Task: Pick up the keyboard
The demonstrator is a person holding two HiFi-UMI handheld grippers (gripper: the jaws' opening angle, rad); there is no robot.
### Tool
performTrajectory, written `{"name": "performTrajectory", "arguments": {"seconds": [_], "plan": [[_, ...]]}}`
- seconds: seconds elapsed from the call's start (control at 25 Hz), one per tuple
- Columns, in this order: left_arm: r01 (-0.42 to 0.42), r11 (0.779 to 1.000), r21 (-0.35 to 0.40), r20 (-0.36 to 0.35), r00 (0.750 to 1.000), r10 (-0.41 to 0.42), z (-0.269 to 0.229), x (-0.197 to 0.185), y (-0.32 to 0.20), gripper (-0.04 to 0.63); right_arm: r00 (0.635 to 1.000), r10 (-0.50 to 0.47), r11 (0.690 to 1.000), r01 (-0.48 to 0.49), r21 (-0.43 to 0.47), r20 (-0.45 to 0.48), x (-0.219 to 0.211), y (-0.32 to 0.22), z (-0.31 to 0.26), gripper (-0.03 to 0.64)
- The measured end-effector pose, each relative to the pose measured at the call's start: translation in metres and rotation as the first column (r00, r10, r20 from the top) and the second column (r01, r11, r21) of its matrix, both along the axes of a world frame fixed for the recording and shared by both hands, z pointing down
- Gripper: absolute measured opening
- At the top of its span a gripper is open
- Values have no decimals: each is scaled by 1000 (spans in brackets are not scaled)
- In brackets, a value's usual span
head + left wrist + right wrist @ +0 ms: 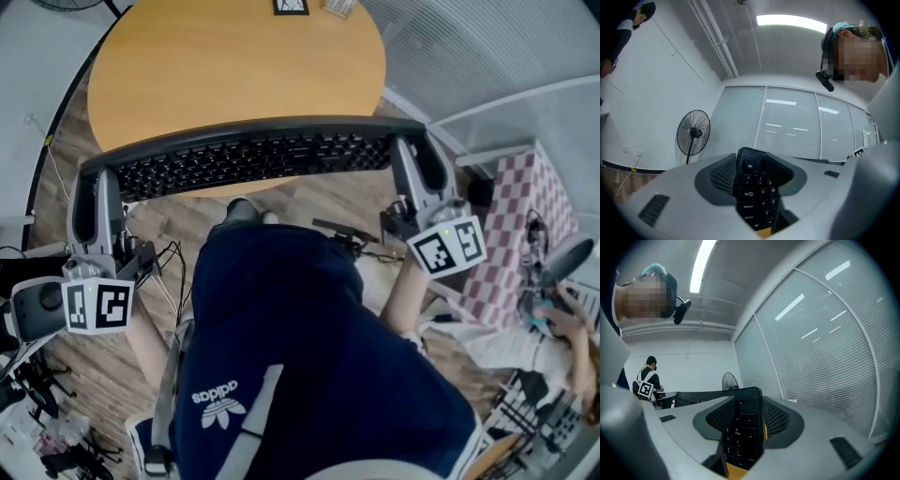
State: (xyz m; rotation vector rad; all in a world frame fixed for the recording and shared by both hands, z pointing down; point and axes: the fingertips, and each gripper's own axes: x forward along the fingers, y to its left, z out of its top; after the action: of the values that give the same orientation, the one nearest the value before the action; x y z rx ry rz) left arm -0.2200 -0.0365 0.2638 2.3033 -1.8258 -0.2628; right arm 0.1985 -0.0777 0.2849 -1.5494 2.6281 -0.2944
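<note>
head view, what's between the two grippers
The keyboard, its ends clamped in the left gripper and right gripper, seen in head view.

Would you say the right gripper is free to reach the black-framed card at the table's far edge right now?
Probably not: the right gripper is shut on the keyboard, shared with the left gripper, and the card lies across the table.

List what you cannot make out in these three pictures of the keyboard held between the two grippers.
Head view: two small items at the far rim of the table, cut off by the top edge.
Head view: key legends on the keyboard, too small to read.
Left gripper view: all but the keyboard's Esc end, hidden by the left gripper and its jaws.
Right gripper view: all but its number-pad end, hidden by the right gripper.
</note>
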Motion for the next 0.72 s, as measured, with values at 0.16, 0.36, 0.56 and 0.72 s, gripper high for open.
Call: {"name": "performTrajectory", "arguments": {"seconds": [0.16, 0.36, 0.56, 0.72], "plan": [[3, 1000, 1, 1, 1000, -3, 0, 0, 1, 189, 1000, -4, 1000, 4, 3, 1, 0, 1, 1, 170], [3, 1000, 6, 10, 1000, -3, -3, 1, -1, 189, 1000, -3, 1000, 3, 4, 1, 2, -1, 2, 170], [0, 1000, 2, 10, 1000, 0, -2, 1, -2, 189, 1000, -2, 1000, 2, 9, -3, 1, -1, 1, 170], [-3, 1000, 0, 10, 1000, 3, -3, 1, -2, 189, 1000, 5, 1000, -5, 8, -4, 2, -2, 2, 170]]}}
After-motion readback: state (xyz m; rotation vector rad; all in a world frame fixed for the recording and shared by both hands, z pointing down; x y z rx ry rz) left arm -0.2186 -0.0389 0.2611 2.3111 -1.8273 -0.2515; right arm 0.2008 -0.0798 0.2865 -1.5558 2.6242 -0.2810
